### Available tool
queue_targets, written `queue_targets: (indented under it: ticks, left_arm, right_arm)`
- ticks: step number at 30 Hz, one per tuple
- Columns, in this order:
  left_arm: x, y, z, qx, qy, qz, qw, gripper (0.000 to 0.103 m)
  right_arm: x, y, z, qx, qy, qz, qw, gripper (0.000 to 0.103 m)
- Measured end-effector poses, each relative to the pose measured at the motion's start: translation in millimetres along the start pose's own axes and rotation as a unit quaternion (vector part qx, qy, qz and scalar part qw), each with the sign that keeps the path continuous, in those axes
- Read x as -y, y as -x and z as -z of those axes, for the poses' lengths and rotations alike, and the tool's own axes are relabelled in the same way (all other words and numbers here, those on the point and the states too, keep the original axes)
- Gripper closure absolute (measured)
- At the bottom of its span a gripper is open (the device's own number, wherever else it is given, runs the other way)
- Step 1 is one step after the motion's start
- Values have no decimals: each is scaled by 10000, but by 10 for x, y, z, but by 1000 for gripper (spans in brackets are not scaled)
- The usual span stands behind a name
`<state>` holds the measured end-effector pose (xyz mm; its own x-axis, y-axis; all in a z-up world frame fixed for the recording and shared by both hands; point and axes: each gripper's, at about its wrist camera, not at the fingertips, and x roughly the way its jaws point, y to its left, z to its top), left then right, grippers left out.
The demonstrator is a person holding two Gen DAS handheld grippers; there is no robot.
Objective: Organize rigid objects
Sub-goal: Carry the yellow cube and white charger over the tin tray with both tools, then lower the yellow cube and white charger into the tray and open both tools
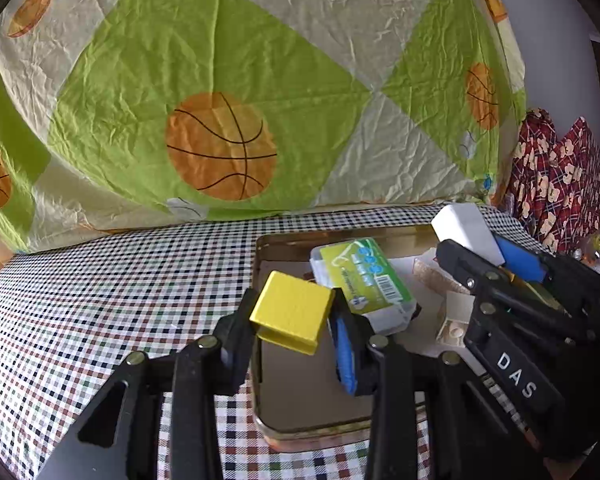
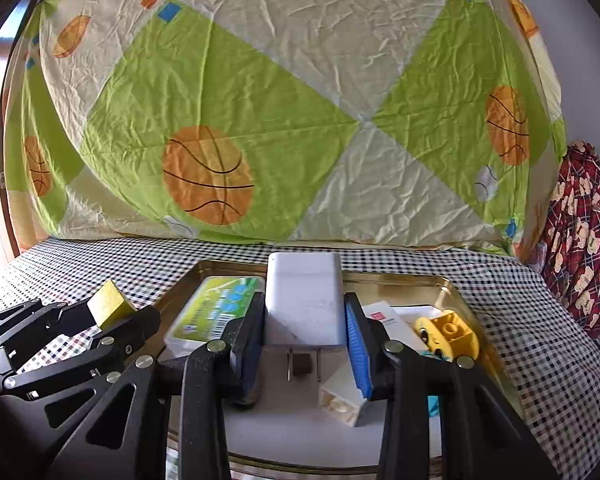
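My left gripper (image 1: 294,320) is shut on a yellow wooden block (image 1: 292,312) and holds it over the left edge of a gold metal tray (image 1: 260,408). My right gripper (image 2: 304,328) is shut on a white plug adapter (image 2: 304,300), prongs toward the camera, held above the tray (image 2: 452,288). In the tray lie a green-labelled plastic box (image 1: 364,280), a white toy brick (image 2: 342,398), a yellow toy brick (image 2: 452,332) and a white carton (image 2: 392,320). The right gripper with the adapter (image 1: 466,230) shows in the left wrist view; the left gripper with the block (image 2: 110,304) shows in the right wrist view.
The tray sits on a checked cloth (image 1: 100,292). A large basketball-print quilt (image 1: 220,100) rises right behind it. Red patterned fabric (image 2: 584,240) lies at the far right.
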<state>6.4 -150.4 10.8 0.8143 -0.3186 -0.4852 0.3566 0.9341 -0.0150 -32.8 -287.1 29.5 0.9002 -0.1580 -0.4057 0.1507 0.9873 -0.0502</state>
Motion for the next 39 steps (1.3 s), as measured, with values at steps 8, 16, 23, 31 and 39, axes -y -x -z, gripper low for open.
queue_targets:
  ticks: [8, 16, 23, 31, 39]
  left_arm:
    - [334, -118, -105, -5, -124, 154, 9998, 68]
    - [610, -227, -158, -19, -302, 251, 9992, 74]
    - [787, -371, -198, -74, -447, 275, 9986, 74]
    - [925, -515, -219, -228, -497, 320, 9980, 74]
    - [920, -658, -228, -511, -333, 541, 9967, 74]
  right_arm:
    - [369, -51, -4, -44, -118, 288, 9995, 63]
    - [619, -110, -10, -108, -218, 506, 9984, 62]
    - [701, -179, -12, -202, -156, 594, 9979, 62]
    - [854, -297, -25, -353, -260, 630, 9971, 62]
    - [908, -422, -19, -607, -394, 628, 9954, 62]
